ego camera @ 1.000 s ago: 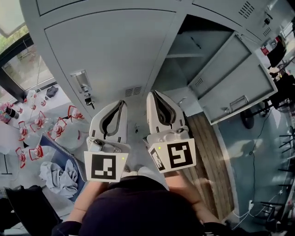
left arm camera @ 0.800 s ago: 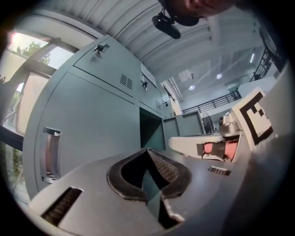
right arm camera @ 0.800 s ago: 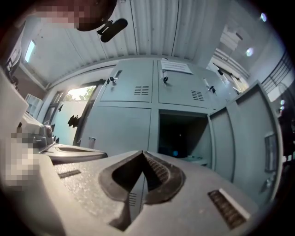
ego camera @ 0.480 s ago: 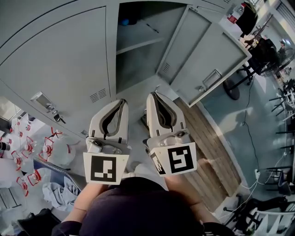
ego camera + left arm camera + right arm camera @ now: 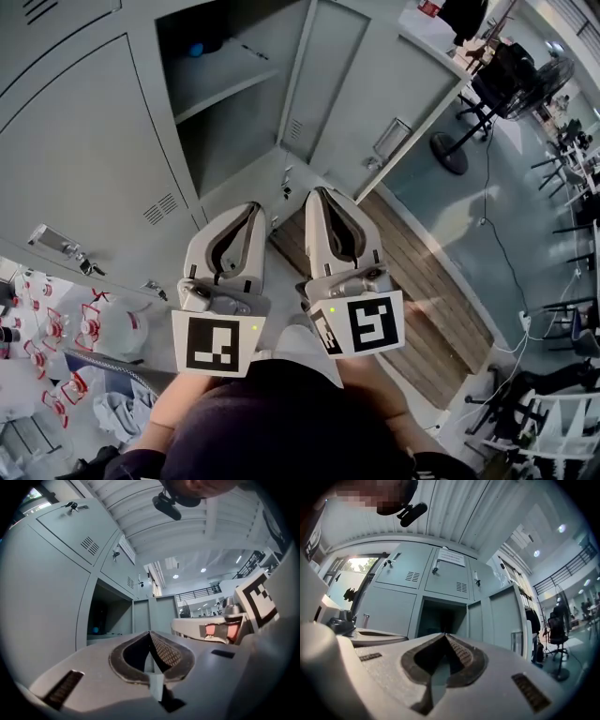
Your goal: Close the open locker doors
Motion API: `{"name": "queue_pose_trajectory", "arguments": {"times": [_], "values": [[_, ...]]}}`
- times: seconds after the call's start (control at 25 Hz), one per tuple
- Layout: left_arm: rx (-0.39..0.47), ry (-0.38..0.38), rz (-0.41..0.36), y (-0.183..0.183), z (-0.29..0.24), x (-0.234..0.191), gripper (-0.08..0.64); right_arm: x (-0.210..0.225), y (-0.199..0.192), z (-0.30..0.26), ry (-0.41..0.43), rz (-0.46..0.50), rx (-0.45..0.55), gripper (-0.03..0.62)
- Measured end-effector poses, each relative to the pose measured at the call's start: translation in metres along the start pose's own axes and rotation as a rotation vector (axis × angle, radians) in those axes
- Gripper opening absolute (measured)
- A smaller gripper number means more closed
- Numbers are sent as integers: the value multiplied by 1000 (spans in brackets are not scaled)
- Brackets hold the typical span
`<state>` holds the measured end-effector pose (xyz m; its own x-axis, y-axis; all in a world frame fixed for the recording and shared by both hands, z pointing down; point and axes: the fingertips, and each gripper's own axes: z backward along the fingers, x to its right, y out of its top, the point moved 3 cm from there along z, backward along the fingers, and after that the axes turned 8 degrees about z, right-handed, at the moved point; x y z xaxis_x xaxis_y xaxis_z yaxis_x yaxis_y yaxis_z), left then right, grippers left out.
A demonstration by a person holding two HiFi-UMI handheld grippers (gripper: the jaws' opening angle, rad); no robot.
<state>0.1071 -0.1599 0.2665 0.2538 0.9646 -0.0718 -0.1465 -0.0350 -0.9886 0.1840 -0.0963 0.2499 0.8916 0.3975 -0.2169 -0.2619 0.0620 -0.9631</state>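
Locker area of an open office hall.
Grey steel lockers (image 5: 84,141), swivel chair (image 5: 557,630), upper-floor railing (image 5: 201,592), ceiling lights (image 5: 203,570).

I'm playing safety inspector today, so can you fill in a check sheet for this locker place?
Surface: grey floor with a wooden slatted strip.
Job's things: one locker compartment open, its door swung wide, a small blue thing on its shelf; neighbouring door closed, keys in its latch.
Clutter: red-capped bottles and a crumpled cloth at lower left.
Grippers: left tongs and right tongs both shut, empty, touching nothing.
Cables: a cord trailing across the floor at right.
Surroundings: a standing fan and an office chair.
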Motion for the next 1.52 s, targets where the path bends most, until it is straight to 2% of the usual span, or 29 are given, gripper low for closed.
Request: {"name": "queue_pose_trajectory", "arguments": {"times": [0.16,0.32,1.12,1.36,1.52], "values": [[-2,-15,-12,-2,-15,17,3,21,-2,3,-5,-2,5,1],[11,28,-7,-5,-36,30,3,42,-8,-1,39,-2,22,2],[38,339,-93,-20,-129,117,3,147,-30,-10,454,-52,137,1],[62,433,-74,-22,-148,143,3,180,-35,-4,549,-51,147,2],[59,470,-83,-29,-158,161,3,204,-42,0,581,-44,153,0]]}}
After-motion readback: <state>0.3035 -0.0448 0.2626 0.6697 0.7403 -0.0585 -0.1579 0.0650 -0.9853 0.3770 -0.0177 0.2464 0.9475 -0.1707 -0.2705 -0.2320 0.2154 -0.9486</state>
